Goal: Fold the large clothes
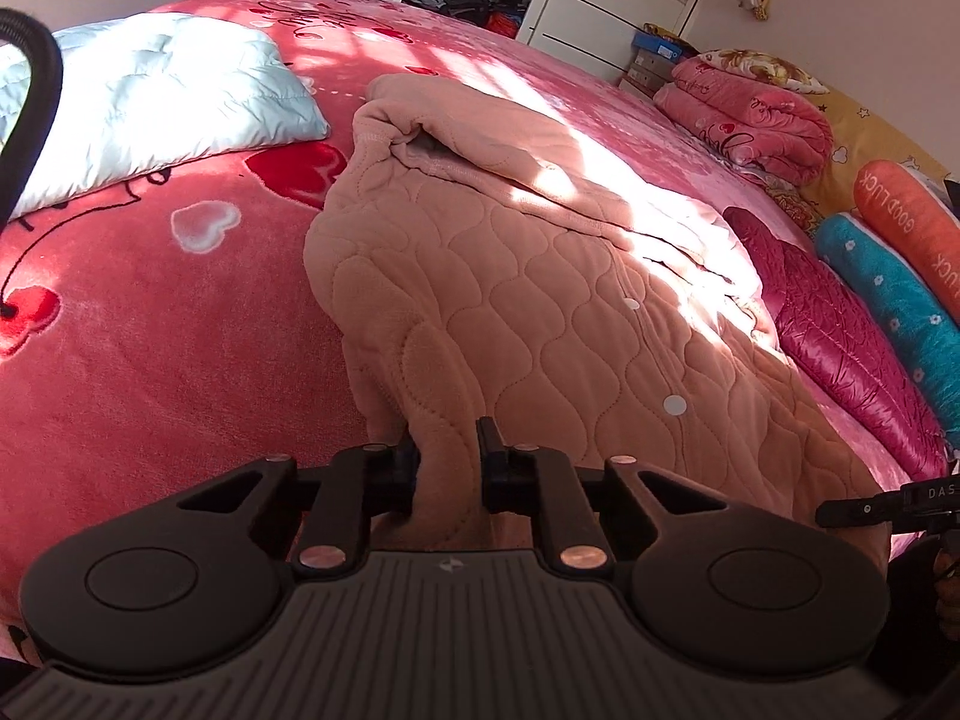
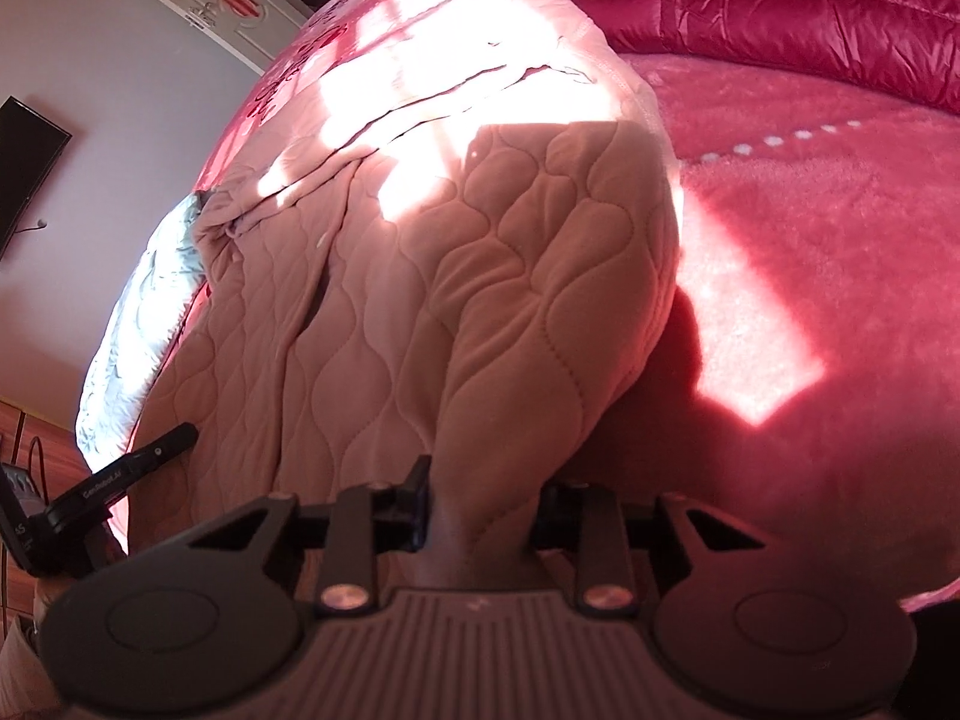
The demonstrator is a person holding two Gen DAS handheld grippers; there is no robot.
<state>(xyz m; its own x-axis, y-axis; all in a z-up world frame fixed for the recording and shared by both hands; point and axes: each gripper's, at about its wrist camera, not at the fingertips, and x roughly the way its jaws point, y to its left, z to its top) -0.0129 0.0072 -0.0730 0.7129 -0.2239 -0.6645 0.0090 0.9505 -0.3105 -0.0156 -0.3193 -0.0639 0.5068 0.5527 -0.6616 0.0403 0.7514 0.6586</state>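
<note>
A large peach quilted garment (image 1: 540,276) lies spread on a pink bed cover (image 1: 150,360), partly in bright sunlight. My left gripper (image 1: 449,450) is shut on a bunched fold at the garment's near left edge. In the right wrist view the same garment (image 2: 480,228) rises from my right gripper (image 2: 486,492), which is shut on a fold at its near right corner. The right gripper's body also shows at the right edge of the left wrist view (image 1: 888,504).
A pale blue quilted piece (image 1: 150,96) lies at the far left. A magenta puffer jacket (image 1: 840,324), a teal bolster (image 1: 894,294), an orange bolster (image 1: 906,222) and a folded pink blanket (image 1: 750,114) line the right side. A wardrobe (image 1: 600,0) stands behind the bed.
</note>
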